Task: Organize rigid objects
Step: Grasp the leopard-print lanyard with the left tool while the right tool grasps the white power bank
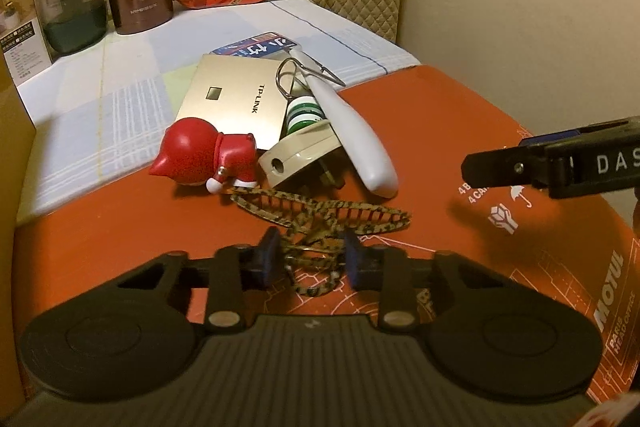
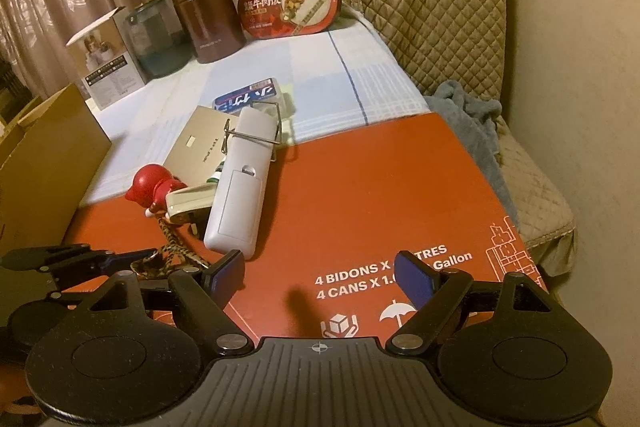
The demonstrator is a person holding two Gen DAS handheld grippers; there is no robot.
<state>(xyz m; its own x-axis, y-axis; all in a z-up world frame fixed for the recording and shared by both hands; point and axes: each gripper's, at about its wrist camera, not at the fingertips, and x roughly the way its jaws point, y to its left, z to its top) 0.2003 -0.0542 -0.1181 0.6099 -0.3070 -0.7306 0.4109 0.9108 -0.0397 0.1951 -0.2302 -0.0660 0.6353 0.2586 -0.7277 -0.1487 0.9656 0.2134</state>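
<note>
Left wrist view: left gripper point(image 1: 310, 257) low over the red carton point(image 1: 440, 131), its blue pads closed in on the leopard-print lanyard point(image 1: 332, 217); strands bunch between the pads and look pinched. Lanyard's long loops run away from the fingertips toward the pile just ahead. Pile, front to back from this gripper: red figurine point(image 1: 208, 157) ahead and left, lying on its side; beige plug point(image 1: 296, 157) dead ahead, prongs toward the gripper; green-and-white striped piece point(image 1: 306, 113) behind it; white remote point(image 1: 356, 147) ahead and right, slanting away, a wire clip point(image 1: 308, 77) hooked over its far end; gold TP-LINK box point(image 1: 228, 99) under the lot; a blue-and-white packet point(image 1: 256, 45) at the far end. Pile straddles the carton's far-left edge, where the red top meets the pale plaid cloth point(image 1: 120, 107). Right of the remote the carton top is bare out to its right edge. Right gripper point(image 1: 480, 169) comes in from the right, over that bare stretch, apart from every object. Right wrist view: right gripper point(image 2: 320, 273) with pads wide apart, nothing between them, over printed carton surface; the remote's point(image 2: 240, 195) near end sits just ahead of its left pad, not touching. Bare red top ahead and right as far as the carton's far edge; past the right edge a grey-blue blanket point(image 2: 468, 123) on a quilted seat point(image 2: 532, 187). Cardboard box point(image 2: 44, 163) wall stands close on the left. Far row along the curtain: brown flask point(image 2: 208, 11), glass jar point(image 2: 158, 39), oval meal box point(image 2: 290, 3).
</note>
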